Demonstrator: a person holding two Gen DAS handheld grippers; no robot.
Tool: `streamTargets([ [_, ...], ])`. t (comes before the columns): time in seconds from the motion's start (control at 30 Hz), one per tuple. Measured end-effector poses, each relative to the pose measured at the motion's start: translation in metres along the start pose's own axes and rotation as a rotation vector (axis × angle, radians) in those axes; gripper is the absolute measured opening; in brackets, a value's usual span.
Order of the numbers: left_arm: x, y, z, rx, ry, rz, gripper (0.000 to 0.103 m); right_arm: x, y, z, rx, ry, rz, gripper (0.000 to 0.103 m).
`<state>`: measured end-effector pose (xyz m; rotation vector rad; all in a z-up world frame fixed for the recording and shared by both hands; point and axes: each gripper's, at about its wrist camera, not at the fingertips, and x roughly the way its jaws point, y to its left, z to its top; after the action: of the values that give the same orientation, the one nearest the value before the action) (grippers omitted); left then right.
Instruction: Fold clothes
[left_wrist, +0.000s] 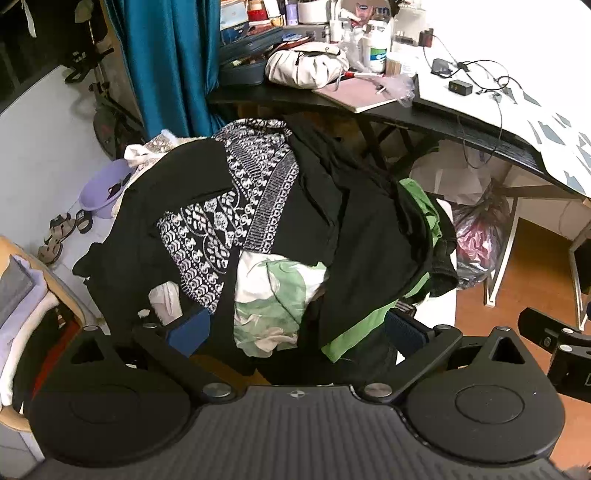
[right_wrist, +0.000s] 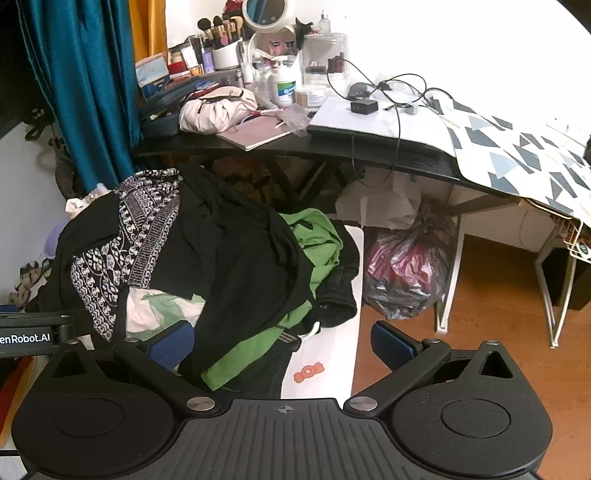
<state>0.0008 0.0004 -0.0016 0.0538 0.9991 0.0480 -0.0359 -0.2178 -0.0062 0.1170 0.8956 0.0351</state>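
A heap of unfolded clothes lies on a white surface (right_wrist: 332, 350). It holds a black garment (left_wrist: 362, 229), a black-and-white patterned cloth (left_wrist: 240, 192), a white and pale green cloth (left_wrist: 269, 295) and a green shirt (left_wrist: 354, 332). My left gripper (left_wrist: 297, 330) is open at the near edge of the heap, with the white and green cloth showing between its blue pads. My right gripper (right_wrist: 282, 343) is open too, low at the heap's right side over the green shirt (right_wrist: 317, 240) and the black garment (right_wrist: 236, 258). Neither holds anything.
A black desk (left_wrist: 406, 118) crowded with bottles, a bag and cables stands behind the heap. A teal curtain (left_wrist: 166, 62) hangs at the back left. Under the desk sits a dark plastic bag (right_wrist: 406, 269) beside white frame legs (right_wrist: 450, 280) on wooden floor (right_wrist: 498, 295). A lavender basin (left_wrist: 99, 188) and sandals (left_wrist: 59, 232) lie left.
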Motion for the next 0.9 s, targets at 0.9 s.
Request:
streamTargets([
  [0.9, 0.016, 0.001, -0.002, -0.017, 0.092, 0.016, 0.103, 0.01, 0.0, 0.002, -0.012, 0.028, 0.026, 0.102],
])
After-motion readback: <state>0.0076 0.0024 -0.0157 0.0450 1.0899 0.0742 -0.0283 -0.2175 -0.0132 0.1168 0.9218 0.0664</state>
